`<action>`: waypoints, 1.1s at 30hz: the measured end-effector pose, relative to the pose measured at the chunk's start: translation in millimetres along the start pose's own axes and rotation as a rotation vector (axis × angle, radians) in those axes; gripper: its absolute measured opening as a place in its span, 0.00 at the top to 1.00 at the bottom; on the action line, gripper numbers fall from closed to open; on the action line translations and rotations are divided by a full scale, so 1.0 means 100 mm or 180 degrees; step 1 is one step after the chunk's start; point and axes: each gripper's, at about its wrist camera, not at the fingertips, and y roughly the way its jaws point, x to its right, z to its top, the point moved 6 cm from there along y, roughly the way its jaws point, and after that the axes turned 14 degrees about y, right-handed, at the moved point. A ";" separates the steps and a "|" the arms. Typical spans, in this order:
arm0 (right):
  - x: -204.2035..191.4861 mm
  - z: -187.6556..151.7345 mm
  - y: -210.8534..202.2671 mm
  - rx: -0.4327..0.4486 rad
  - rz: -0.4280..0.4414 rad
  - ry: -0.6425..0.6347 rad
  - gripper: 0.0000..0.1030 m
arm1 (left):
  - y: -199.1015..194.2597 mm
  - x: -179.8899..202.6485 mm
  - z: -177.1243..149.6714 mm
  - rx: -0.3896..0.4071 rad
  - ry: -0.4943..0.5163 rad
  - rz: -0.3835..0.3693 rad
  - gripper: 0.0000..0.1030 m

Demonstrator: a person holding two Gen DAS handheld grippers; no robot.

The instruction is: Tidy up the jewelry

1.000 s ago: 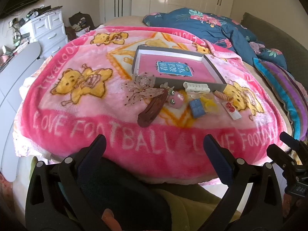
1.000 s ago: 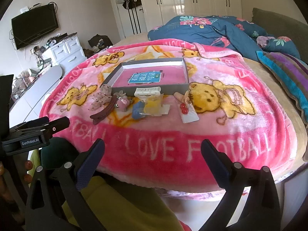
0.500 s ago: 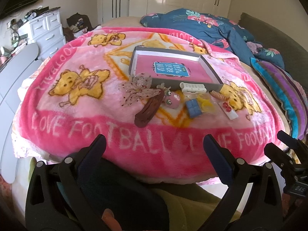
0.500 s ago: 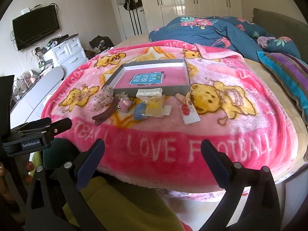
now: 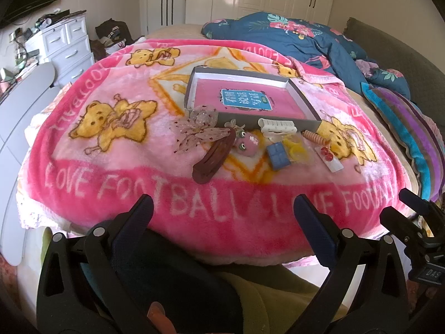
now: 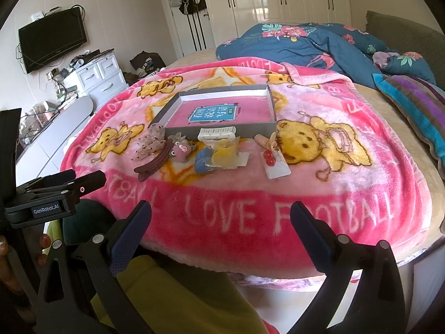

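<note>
A pink bear-print blanket [image 5: 116, 150] fills mid-frame. At centre, a grey box lid [image 5: 303, 97] holds only a pink booklet [image 5: 244, 100]. Hair accessories [image 5: 267, 142] lie just below it. Both hand-held grippers, left [image 5: 222, 211] and right [image 6: 221, 214], hang released at the bottom.

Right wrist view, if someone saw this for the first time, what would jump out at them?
First the bright pink blanket with yellow bears and "LOVE FOOTBALL" lettering, spread over the bed. At its middle lies a shallow grey tray with a pink inside, and along its near wall a row of hair accessories, from a long brown clip on the left to a card of red beads on the right. Both grippers hang open, short of the bed.
</note>
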 end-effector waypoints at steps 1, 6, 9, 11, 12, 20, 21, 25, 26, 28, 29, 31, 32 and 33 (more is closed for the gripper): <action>0.00 0.00 0.00 0.0001 -0.0001 -0.0002 0.04 | 0.00 0.00 0.00 0.0002 0.0000 -0.0002 0.08; -0.01 -0.01 0.00 0.0003 0.0003 -0.0004 0.04 | 0.00 0.00 0.00 0.0003 -0.0001 -0.0003 0.08; -0.04 -0.01 0.01 -0.0003 0.0017 -0.0009 0.04 | 0.00 0.00 0.00 0.0003 -0.0001 -0.0003 0.08; -0.06 -0.01 0.01 -0.0006 0.0020 -0.0013 0.04 | 0.00 0.02 0.00 -0.0007 0.0000 -0.0001 0.08; -0.06 -0.01 0.02 -0.0006 0.0028 -0.0015 0.04 | 0.00 0.01 0.00 -0.0005 -0.0005 0.0000 0.08; -0.07 0.05 0.10 -0.0027 0.0078 -0.0044 0.04 | -0.01 -0.04 -0.01 -0.0049 -0.0087 0.0050 0.08; -0.08 0.07 0.12 -0.0032 0.0085 -0.0047 0.04 | 0.00 -0.07 -0.01 -0.0054 -0.0111 0.0058 0.08; -0.07 0.13 0.19 0.0020 0.0024 -0.0108 0.04 | 0.09 -0.28 -0.02 -0.0096 -0.0191 0.0082 0.08; -0.06 0.15 0.20 0.0015 0.0028 -0.0105 0.04 | 0.09 -0.31 -0.02 -0.0101 -0.0212 0.0094 0.08; -0.05 0.19 0.23 0.0012 0.0047 -0.0089 0.04 | 0.11 -0.37 -0.01 -0.0102 -0.0237 0.0114 0.08; -0.04 0.22 0.26 0.0015 0.0030 -0.0086 0.04 | 0.12 -0.41 -0.01 -0.0115 -0.0247 0.0130 0.08; 0.00 0.28 0.29 0.0005 0.0038 -0.0079 0.04 | 0.16 -0.48 0.00 -0.0139 -0.0287 0.0144 0.08; 0.01 0.31 0.31 0.0011 0.0027 -0.0090 0.04 | 0.17 -0.52 0.01 -0.0150 -0.0299 0.0155 0.08; 0.03 0.34 0.34 0.0021 0.0008 -0.0098 0.04 | 0.19 -0.55 0.03 -0.0167 -0.0310 0.0169 0.08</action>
